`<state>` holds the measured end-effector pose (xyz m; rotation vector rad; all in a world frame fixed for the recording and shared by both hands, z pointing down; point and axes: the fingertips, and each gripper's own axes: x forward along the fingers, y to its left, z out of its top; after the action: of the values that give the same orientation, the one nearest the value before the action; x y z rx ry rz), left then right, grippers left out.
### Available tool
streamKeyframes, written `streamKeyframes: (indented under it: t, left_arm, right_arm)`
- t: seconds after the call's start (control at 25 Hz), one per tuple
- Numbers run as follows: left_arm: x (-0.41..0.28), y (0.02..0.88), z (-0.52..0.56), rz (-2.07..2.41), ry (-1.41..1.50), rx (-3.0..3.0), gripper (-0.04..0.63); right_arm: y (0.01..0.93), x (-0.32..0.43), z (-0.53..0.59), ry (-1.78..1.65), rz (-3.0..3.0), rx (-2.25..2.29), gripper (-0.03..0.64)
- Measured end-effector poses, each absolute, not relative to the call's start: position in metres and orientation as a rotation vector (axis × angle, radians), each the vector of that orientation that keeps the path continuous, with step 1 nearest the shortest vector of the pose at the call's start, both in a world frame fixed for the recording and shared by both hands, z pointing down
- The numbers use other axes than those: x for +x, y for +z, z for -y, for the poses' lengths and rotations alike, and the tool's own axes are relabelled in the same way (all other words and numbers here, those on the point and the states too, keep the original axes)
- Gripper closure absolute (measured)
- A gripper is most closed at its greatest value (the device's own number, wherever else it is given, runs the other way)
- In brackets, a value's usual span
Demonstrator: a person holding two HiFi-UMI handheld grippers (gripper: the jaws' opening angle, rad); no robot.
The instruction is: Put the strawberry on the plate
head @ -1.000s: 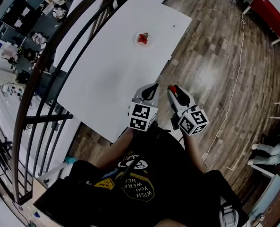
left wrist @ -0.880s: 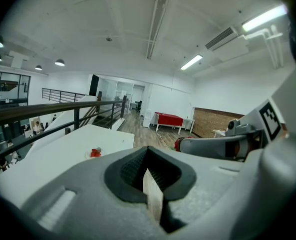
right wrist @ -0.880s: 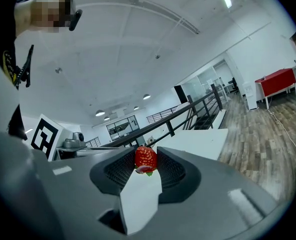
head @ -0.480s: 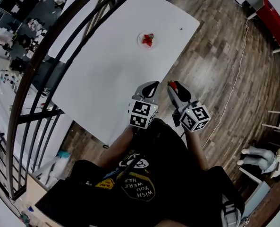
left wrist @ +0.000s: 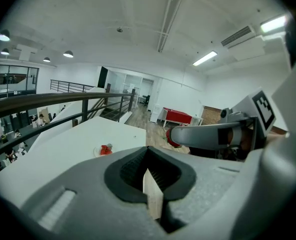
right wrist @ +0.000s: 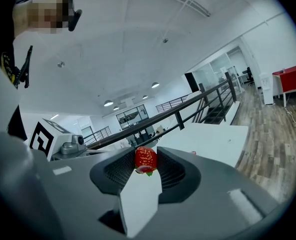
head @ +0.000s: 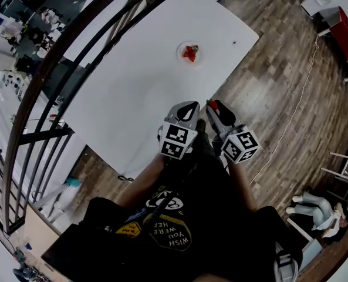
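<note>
A small white plate lies far out on the white table, and one red strawberry sits on it. My right gripper hovers off the table's near corner, over the wooden floor, shut on a second strawberry that sits upright between its pads. My left gripper is just beside it at the table's edge, shut with nothing in it. The left gripper view shows the plate well ahead and the right gripper close on its right.
A dark curved railing runs along the table's left side. Wooden floor lies to the right, with a thin cable across it and a red cabinet at the far right. The person's dark shirt fills the bottom.
The head camera has swung, so the table and plate sit further right and up in the view. Both grippers keep their place near the body; the right one still holds its strawberry.
</note>
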<state>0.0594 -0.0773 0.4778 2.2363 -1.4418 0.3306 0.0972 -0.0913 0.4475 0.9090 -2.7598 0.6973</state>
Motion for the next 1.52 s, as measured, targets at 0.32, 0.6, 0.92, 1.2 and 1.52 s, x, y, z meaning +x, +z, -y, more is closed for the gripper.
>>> streamKeyframes:
  t: [0.32,0.6,0.92,1.2,1.52]
  left_arm:
    - [0.083,0.466,0.123,1.504,0.265,2.16,0.591]
    - [0.119,0.455,0.169,1.583,0.264,2.134,0.591]
    - [0.135,0.472,0.188,1.643,0.29,2.029,0.591]
    - [0.108,0.478,0.21,1.689,0.268,1.98,0.591]
    - [0.074,0.496,0.233,1.707,0.254,1.96,0.591]
  right_arm:
    - [0.438,0.113,0.138,0.688,2.801,0.764,0.477]
    - [0.434,0.146,0.182,0.701,2.84,0.656,0.477]
    - [0.447,0.163,0.211,0.733,2.84,0.556,0.477]
    - [0.456,0.152,0.227,0.721,2.807,0.536,0.477]
    - [0.468,0.124,0.252,0.628,2.756,0.541,0.479]
